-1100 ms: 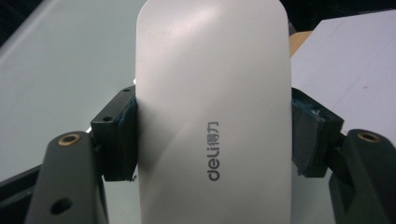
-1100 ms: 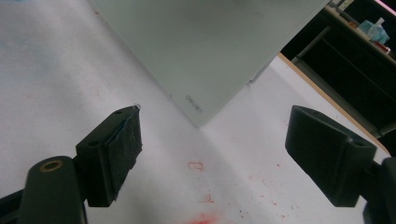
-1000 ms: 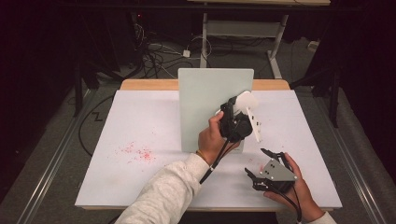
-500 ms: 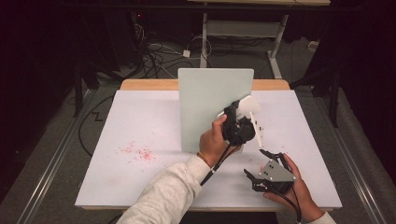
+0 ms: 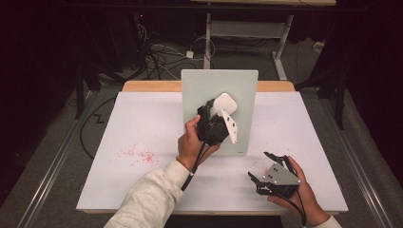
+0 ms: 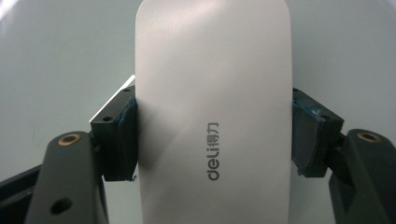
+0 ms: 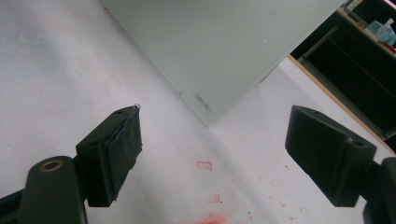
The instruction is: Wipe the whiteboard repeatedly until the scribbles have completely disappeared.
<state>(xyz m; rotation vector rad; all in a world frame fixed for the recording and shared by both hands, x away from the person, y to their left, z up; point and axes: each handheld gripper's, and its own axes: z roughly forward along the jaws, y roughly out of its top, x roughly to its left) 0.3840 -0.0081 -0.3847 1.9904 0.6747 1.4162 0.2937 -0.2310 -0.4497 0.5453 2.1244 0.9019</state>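
The white table top [image 5: 142,133] is bright under light from above, and the room around it, from nine o'clock to three o'clock, is very dark. A soft shine sits at twelve o'clock on the smooth white rounded plastic block [image 6: 212,93], which looks sharp. The pale green upright board [image 7: 224,46] looks a bit blurry.

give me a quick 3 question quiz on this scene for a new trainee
1. True or false: the left gripper is shut on the white eraser.
2. Multiple choice: where does the right gripper sit? A) against the upright board B) low over the white table, near its front edge C) over the red marks at the table's left
3. Fill in: the white eraser is held in front of the pale green ____ standing on the table.

Key: 1 true; 2 B; 3 board
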